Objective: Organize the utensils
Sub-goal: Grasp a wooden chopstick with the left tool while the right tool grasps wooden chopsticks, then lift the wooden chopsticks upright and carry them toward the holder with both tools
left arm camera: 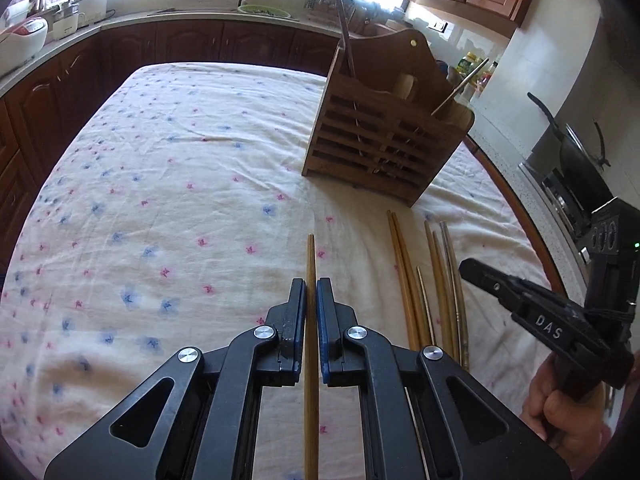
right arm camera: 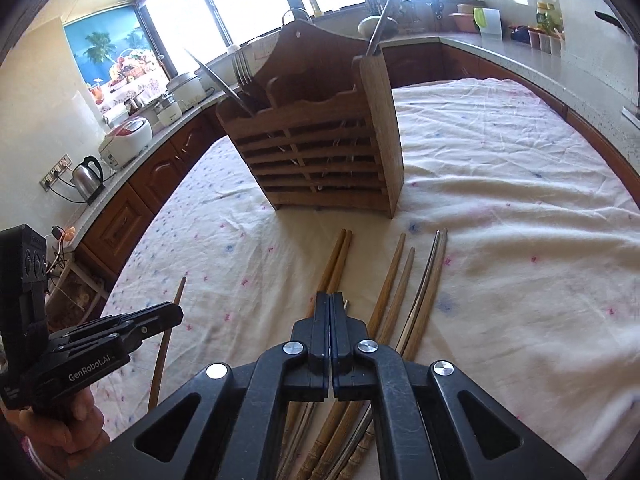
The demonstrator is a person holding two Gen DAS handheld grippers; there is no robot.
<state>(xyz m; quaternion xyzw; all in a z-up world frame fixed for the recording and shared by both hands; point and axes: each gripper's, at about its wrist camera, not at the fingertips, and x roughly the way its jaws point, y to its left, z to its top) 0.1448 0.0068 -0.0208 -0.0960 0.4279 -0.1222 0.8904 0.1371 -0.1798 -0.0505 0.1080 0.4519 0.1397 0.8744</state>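
Observation:
My left gripper [left arm camera: 311, 282] is shut on a single wooden chopstick [left arm camera: 310, 256], which runs straight between its blue pads and is lifted off the cloth; the right wrist view shows the same left gripper [right arm camera: 176, 310] and chopstick [right arm camera: 179, 292] at lower left. My right gripper [right arm camera: 330, 295] is shut with nothing visible between its pads, above several wooden chopsticks [right arm camera: 394, 280] and a metal pair [right arm camera: 434, 264] lying side by side. In the left wrist view the right gripper [left arm camera: 466, 268] is beside that row. A slatted wooden utensil holder [right arm camera: 320, 152] stands upright behind them, with forks [right arm camera: 240, 68] and sticks in it.
A floral tablecloth [left arm camera: 180, 184] covers the table. Dark wood cabinets and a counter wrap around it, with a rice cooker [right arm camera: 126, 136] and kettle [right arm camera: 88, 176] on the left. A stove with a pan [left arm camera: 576, 148] is on the right. A hand [left arm camera: 560, 408] holds the right gripper.

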